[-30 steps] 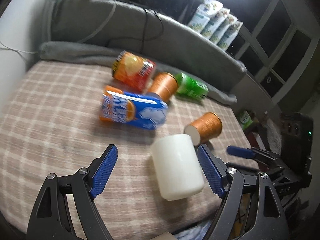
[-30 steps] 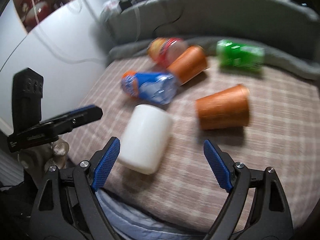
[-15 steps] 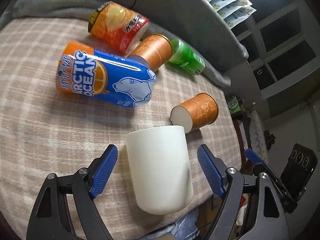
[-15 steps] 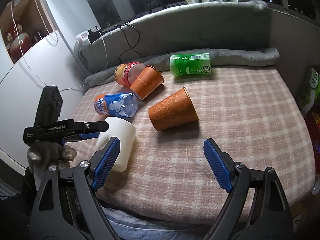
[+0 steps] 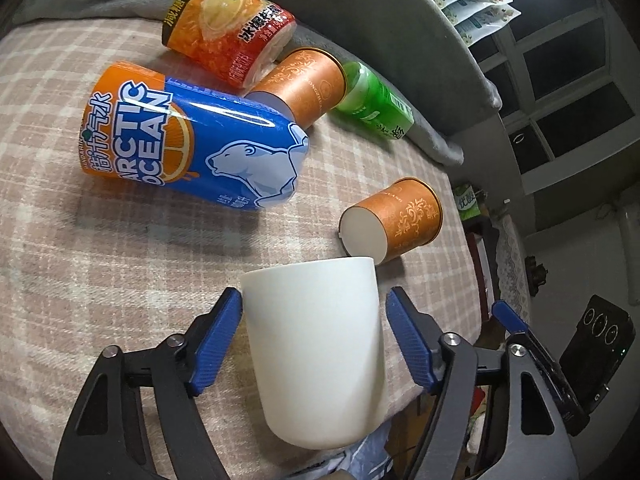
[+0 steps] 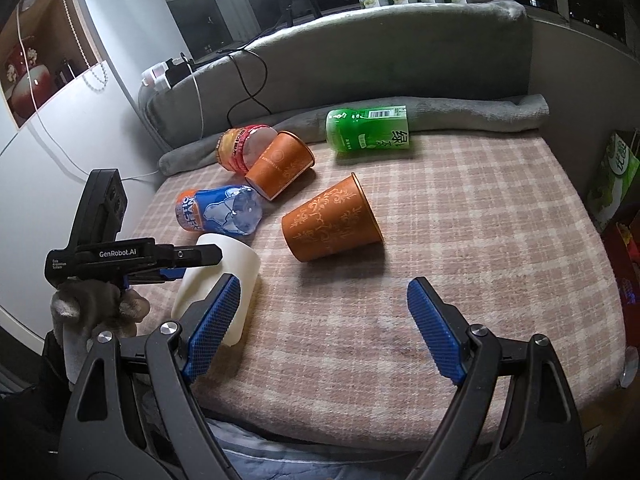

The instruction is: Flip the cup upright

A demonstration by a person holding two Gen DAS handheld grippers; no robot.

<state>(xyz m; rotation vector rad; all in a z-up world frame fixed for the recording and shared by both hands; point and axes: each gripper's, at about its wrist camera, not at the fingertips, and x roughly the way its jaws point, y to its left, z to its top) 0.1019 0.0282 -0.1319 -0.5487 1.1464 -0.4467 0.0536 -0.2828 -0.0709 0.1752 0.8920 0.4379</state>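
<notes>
A white cup (image 5: pixel 316 352) lies on its side on the checked cloth near the front edge. My left gripper (image 5: pixel 314 336) has its jaws around the cup; the left pad touches it and a narrow gap shows at the right pad. In the right wrist view the cup (image 6: pixel 236 268) lies at the left with the left gripper beside it. My right gripper (image 6: pixel 320 332) is open and empty above the cloth at the front. An orange paper cup (image 6: pixel 332 220) lies on its side in the middle, also seen in the left wrist view (image 5: pixel 396 220).
A blue and orange can (image 5: pixel 188 140), an orange snack can (image 5: pixel 228 36), a second orange cup (image 5: pixel 304 84) and a green bottle (image 6: pixel 368 130) lie on their sides toward the back. A grey padded backrest (image 6: pixel 360 64) runs behind. The cloth's front edge (image 6: pixel 360 440) drops off.
My left gripper moved in around the white cup and its jaws narrowed onto it. My right gripper drew back and to the right, away from the white cup.
</notes>
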